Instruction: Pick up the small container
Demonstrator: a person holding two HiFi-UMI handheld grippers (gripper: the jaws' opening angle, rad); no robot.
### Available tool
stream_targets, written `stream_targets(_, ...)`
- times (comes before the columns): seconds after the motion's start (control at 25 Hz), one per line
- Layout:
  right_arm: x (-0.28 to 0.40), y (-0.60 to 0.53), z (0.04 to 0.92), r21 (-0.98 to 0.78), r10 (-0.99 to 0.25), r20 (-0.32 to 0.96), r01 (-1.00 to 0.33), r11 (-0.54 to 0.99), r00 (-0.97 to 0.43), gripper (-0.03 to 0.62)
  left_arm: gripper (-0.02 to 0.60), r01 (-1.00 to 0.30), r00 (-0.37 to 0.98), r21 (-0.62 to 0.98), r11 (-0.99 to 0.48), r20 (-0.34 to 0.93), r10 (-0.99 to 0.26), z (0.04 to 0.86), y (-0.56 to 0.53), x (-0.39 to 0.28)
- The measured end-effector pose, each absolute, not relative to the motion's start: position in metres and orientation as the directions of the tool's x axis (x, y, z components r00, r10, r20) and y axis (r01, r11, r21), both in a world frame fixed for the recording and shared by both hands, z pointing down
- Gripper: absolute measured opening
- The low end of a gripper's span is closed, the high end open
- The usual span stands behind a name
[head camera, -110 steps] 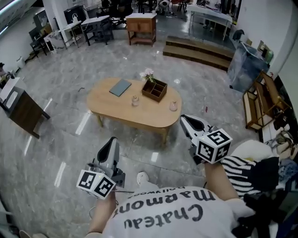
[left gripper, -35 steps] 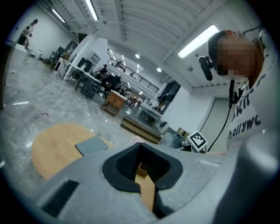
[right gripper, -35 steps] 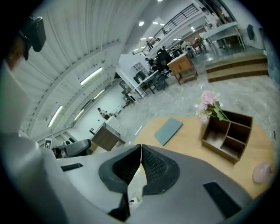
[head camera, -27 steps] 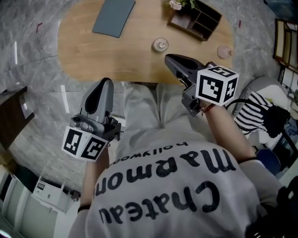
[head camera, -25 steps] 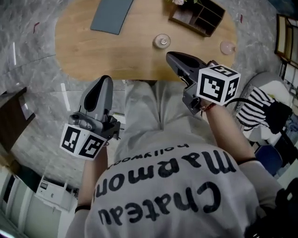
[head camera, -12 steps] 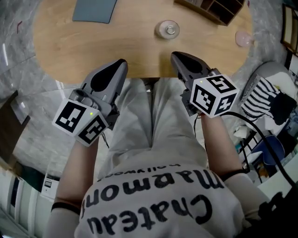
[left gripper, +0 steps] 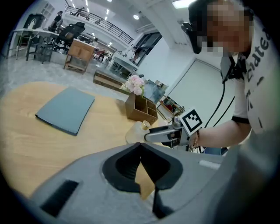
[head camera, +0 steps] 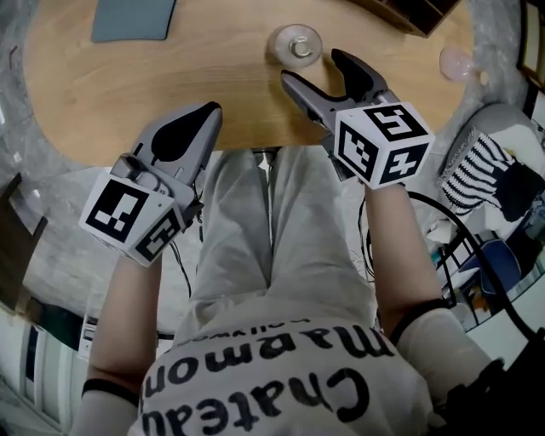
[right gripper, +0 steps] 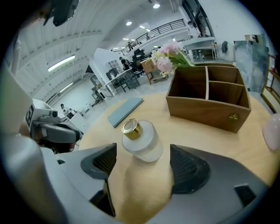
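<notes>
The container (right gripper: 141,141), a small round frosted-glass bottle with a gold cap, stands upright on the light wooden bench (right gripper: 183,132), untouched

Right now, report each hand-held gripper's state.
Left hand-held gripper: shut, empty.
Right hand-held gripper: jaws just opened, nothing gripped; small frosted glass container with gold cap just ahead.

I see a frosted white small container (right gripper: 142,144) with a gold cap, pale wood table (head camera: 213,77), slate-blue folder (head camera: 132,17), brown box (right gripper: 210,109), seemingly pink flowers (right gripper: 168,57); the grey left gripper (head camera: 209,111) and right gripper (head camera: 312,68) each bear black-and-white squares
</notes>
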State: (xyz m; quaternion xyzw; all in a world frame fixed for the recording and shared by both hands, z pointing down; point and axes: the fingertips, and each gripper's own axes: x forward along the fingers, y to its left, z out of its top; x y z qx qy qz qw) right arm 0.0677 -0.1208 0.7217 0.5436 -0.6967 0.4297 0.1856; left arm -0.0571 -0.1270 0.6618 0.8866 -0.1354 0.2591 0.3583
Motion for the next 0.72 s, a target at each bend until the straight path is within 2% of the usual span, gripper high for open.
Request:
stream_targets(0.28, 0.053, -0.147, 0.735, -0.277, -0.608, 0.717, -0.94, 0.199, -0.34, 0.364, 0.014, -0.471, 0.809, 0.583, -0.661, 0.584, -0.061, 0.682, -0.111, -0.069)
stream_targets(0.52, 0.049, -0.164, 0.749, -0.23, -0.646, 0.704, -0.956, 0.185, -0.294, 0.36, 0.014, -0.459, 0.813, 0.562, -0.688, 0.579, -0.07, 0.686, -0.11, -0.072)
stream_targets(0.72, 0.045, -0.168, 0.756, -0.199, -0.617, 0.728, -0.953, 0.229, -0.3, 0.36, 0.014, -0.478, 0.82, 0.573, -0.666, 0.563, -0.105, 0.68, -0.117, -0.074)
